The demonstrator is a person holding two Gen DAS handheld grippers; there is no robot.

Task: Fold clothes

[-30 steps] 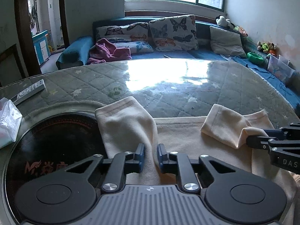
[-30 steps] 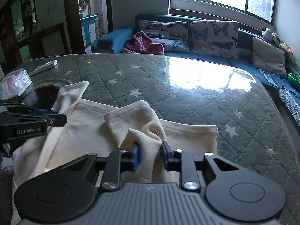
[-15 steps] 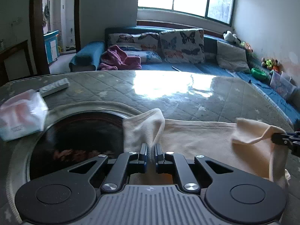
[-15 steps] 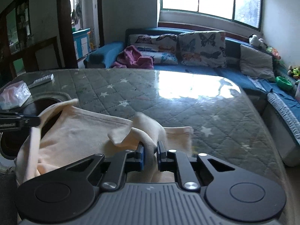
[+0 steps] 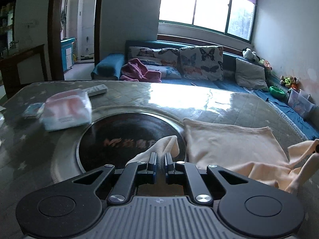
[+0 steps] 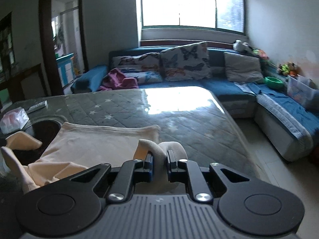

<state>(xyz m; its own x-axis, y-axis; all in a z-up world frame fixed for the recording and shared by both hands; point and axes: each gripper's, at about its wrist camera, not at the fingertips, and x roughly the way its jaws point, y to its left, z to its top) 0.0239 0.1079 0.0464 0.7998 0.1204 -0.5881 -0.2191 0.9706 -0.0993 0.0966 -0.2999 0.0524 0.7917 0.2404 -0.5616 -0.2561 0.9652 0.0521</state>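
Observation:
A cream garment (image 5: 229, 141) lies spread on the quilted table, its far edge flat and its near part bunched. My left gripper (image 5: 160, 158) is shut on one cream sleeve (image 5: 167, 146), lifted over the dark round hob. In the right wrist view the same garment (image 6: 95, 145) stretches leftward. My right gripper (image 6: 160, 156) is shut on the other sleeve (image 6: 159, 149), which bulges up between its fingers. The left-held sleeve (image 6: 22, 141) shows at the far left of that view.
A dark round hob (image 5: 127, 137) is sunk in the table (image 5: 199, 101). A tissue pack (image 5: 65, 111) and a remote (image 5: 95, 89) lie at the left. A blue sofa (image 6: 229, 87) with cushions runs behind and to the right; floor lies beyond the table's right edge.
Both grippers have pulled back toward me and risen, drawing the sleeves off the garment's body. The left sleeve now hangs over the hob, and the body lies flatter.

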